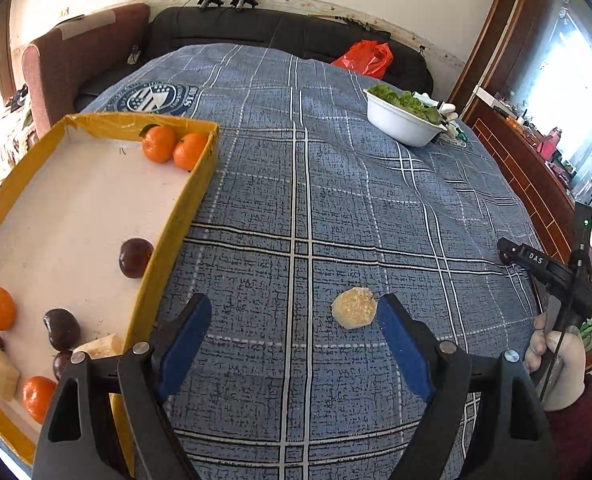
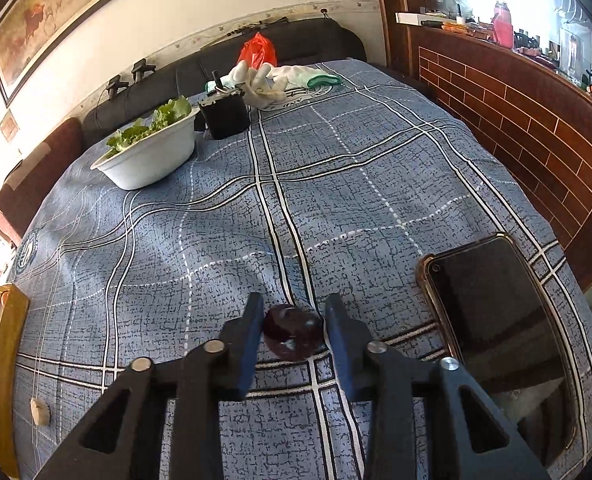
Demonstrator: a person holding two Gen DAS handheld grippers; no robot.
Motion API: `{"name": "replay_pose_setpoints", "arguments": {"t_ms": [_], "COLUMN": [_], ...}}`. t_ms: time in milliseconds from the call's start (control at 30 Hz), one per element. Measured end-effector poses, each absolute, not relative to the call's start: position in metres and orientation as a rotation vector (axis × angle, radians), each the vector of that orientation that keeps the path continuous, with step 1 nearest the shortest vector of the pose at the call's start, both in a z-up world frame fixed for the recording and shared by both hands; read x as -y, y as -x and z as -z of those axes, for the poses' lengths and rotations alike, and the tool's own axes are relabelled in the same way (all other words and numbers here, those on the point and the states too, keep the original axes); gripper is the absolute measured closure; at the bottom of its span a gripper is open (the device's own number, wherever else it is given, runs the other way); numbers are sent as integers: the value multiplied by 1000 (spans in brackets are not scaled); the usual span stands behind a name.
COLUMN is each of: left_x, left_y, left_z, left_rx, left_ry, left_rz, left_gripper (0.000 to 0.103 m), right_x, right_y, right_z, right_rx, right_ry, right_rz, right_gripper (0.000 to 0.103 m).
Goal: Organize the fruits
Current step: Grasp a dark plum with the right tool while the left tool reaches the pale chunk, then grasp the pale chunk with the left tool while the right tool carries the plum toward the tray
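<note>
Left wrist view: low over the surface (image 1: 336, 200), facing the black sofa (image 1: 255, 28), yellow tray (image 1: 183, 200) close at left.
Right wrist view: low, facing the far wall, phone (image 2: 504, 320) close at right.
Shared: white bowl (image 1: 400, 126) (image 2: 151, 160), plaid cloth, red bag (image 1: 366, 58) (image 2: 257, 52).

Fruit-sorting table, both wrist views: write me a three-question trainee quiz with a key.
1. True or false: the right gripper has a dark plum between its fingers.
2. Which piece lies on the cloth just ahead of the open left gripper? A) orange B) pale round slice C) phone
3. Fill in: two oranges sit in the far corner of the yellow ____.

Key: 1 true; 2 B; 3 tray.
</note>
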State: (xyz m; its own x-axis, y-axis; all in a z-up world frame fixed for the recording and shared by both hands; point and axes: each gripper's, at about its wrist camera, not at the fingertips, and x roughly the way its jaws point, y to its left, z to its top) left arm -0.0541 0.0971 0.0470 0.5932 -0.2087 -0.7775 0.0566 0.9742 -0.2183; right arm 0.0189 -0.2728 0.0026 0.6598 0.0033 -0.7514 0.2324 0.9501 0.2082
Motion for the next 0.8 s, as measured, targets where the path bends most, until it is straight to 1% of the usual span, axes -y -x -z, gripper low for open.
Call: {"name": "replay_pose_setpoints", "arguments": {"t_ms": [233, 400, 567, 667, 733, 767, 800], "left_x": [-96, -74, -41, -33, -31, -31, -29], "left_y": [48, 45, 42, 36, 32, 30, 27], "left_z": [-31, -26, -23, -20, -18, -15, -12], "left_rx": [-950, -936, -905, -915, -929, -946, -969], "left_ry": [210, 112, -49, -76, -85, -88, -87], "left_rz": [172, 187, 215, 230, 233, 235, 244], "left_gripper": [19, 19, 20, 21, 27, 38, 51], "right_x": [276, 266, 259, 257, 256, 256, 255], "right_y": [-13, -11, -9, -8, -7, -7, -7], "right_z": [-4, -7, -9, -11, -12, -12, -12], "right_rx": [-808, -800, -797, -788, -784, -783, -784], "right_ry": [-330, -308, -310, -319, -323, -325, -327], "right_rz": [86, 37, -12, -37, -49, -53, -55], "right_gripper": [73, 73, 73, 73, 73, 73, 73]}}
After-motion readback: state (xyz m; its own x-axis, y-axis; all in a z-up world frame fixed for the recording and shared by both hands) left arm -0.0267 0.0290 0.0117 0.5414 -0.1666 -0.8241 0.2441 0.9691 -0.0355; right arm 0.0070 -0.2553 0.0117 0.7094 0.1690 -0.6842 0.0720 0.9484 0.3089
